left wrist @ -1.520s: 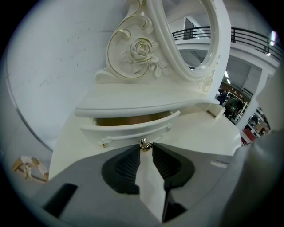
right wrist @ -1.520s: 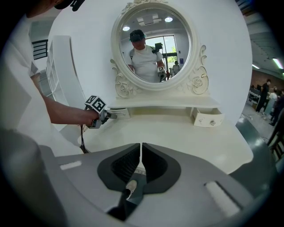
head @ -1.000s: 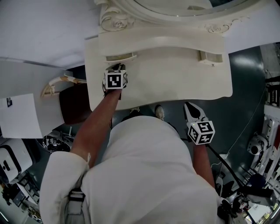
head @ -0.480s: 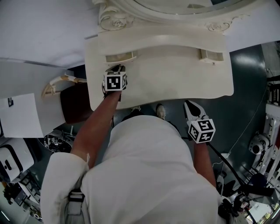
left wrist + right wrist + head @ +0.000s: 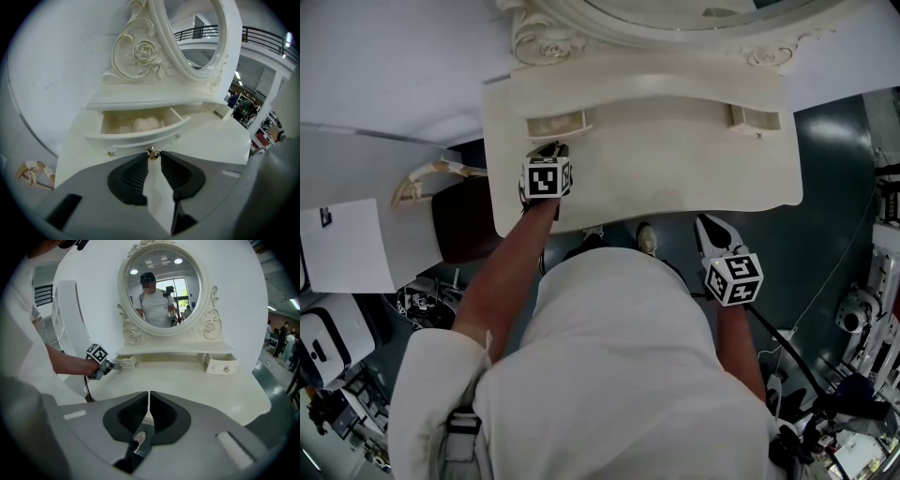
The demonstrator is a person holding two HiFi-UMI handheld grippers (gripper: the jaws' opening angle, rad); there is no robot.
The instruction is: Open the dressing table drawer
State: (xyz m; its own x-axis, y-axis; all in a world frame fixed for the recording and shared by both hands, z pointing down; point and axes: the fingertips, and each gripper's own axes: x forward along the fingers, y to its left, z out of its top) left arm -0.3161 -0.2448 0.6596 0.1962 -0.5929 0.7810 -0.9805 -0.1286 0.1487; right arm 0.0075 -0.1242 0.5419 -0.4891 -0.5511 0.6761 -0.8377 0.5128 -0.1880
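Observation:
The cream dressing table (image 5: 675, 169) carries two small drawers under its mirror shelf. The left drawer (image 5: 140, 129) is pulled partly out, and a pale heart-shaped thing (image 5: 145, 124) lies inside it. My left gripper (image 5: 152, 154) is shut on this drawer's small gold knob (image 5: 151, 151). From above, that left gripper (image 5: 549, 150) sits at the left drawer (image 5: 558, 122), and the right gripper view shows it (image 5: 110, 365) there too. The right drawer (image 5: 222, 364) is closed. My right gripper (image 5: 710, 230) hangs off the table's front edge, shut and empty (image 5: 149, 401).
An oval mirror (image 5: 161, 287) in a carved frame rises behind the drawers. A dark brown stool (image 5: 464, 220) and a carved cream chair back (image 5: 422, 178) stand left of the table. Lab equipment (image 5: 862, 309) and cables crowd the floor at the right.

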